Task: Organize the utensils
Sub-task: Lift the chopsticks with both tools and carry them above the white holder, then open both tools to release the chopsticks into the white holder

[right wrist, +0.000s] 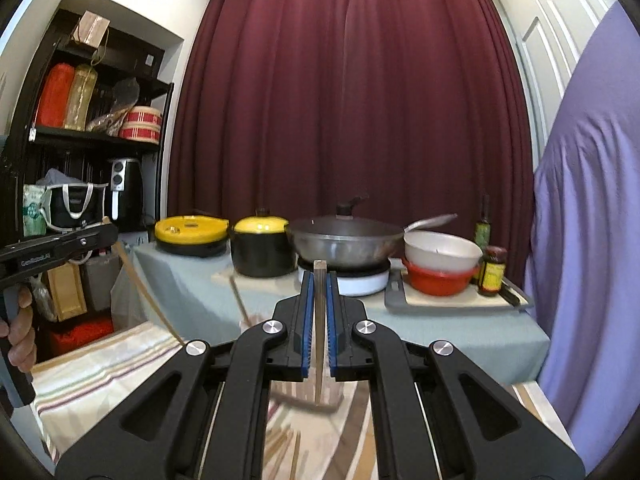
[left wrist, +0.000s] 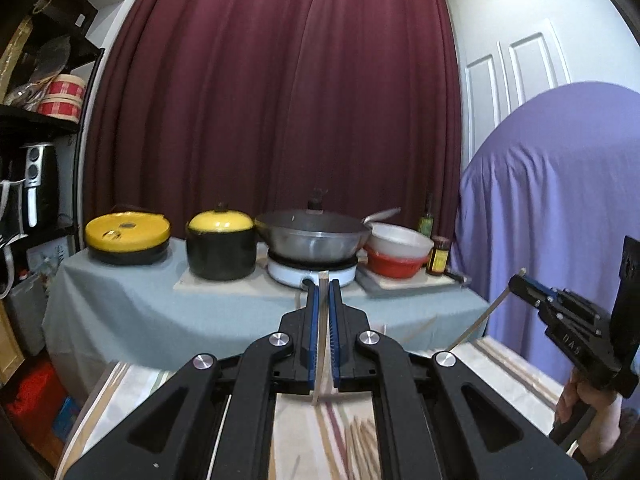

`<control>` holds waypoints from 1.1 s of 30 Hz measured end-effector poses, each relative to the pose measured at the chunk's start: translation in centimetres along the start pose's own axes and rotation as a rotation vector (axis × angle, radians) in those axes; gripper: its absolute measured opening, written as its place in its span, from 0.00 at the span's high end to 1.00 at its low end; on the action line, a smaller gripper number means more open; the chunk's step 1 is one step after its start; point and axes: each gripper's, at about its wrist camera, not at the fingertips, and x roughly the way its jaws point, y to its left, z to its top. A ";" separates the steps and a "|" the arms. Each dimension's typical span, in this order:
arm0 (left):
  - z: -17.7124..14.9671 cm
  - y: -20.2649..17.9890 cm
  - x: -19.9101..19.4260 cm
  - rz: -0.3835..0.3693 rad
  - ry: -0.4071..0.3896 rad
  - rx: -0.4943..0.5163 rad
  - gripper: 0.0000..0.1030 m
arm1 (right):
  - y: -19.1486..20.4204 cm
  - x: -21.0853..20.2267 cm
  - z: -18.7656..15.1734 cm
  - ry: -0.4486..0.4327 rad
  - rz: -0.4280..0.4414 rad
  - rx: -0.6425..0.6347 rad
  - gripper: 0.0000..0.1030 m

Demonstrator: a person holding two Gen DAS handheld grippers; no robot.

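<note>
My left gripper [left wrist: 323, 285] is shut on a pale wooden chopstick [left wrist: 320, 344] that runs along its blue pads. My right gripper [right wrist: 319, 276] is shut on another chopstick [right wrist: 319, 328] in the same way. In the left wrist view the right gripper [left wrist: 516, 282] shows at the right edge with its chopstick [left wrist: 480, 318] slanting down. In the right wrist view the left gripper [right wrist: 110, 236] shows at the left with its chopstick [right wrist: 144, 294] slanting down. Several loose chopsticks [left wrist: 362, 440] lie on the striped cloth [left wrist: 512, 376] below; they also show in the right wrist view [right wrist: 286, 450].
Beyond stands a table with a grey cloth [left wrist: 132, 300] carrying yellow-lidded pots [left wrist: 221, 246], a wok [left wrist: 314, 236] on a hot plate, stacked bowls [left wrist: 398, 254] and sauce bottles [left wrist: 438, 254]. A black shelf [right wrist: 96, 140] stands left, a purple-covered object [left wrist: 560, 216] right.
</note>
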 end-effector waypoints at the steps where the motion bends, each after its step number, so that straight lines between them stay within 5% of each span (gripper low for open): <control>1: 0.6 0.0 0.7 -0.006 -0.008 -0.003 0.95 | -0.1 0.5 0.4 -0.007 -0.003 -0.003 0.94; 12: 4.0 0.6 8.7 -0.002 -0.028 0.006 0.95 | -2.4 8.8 1.9 0.012 -0.006 0.015 0.94; 25: -1.0 1.7 15.2 0.026 0.140 0.016 0.94 | -2.4 15.2 -3.5 0.167 0.004 0.052 0.93; 27: -1.3 1.8 15.5 0.025 0.157 0.021 0.89 | -2.3 15.3 -4.0 0.178 0.004 0.057 0.87; 30: -1.6 1.8 15.2 0.022 0.159 0.012 0.60 | -2.0 14.5 -4.2 0.166 -0.014 0.049 0.69; 33: -1.6 1.9 13.9 0.022 0.150 0.002 0.53 | -1.9 13.2 -3.9 0.150 -0.028 0.045 0.62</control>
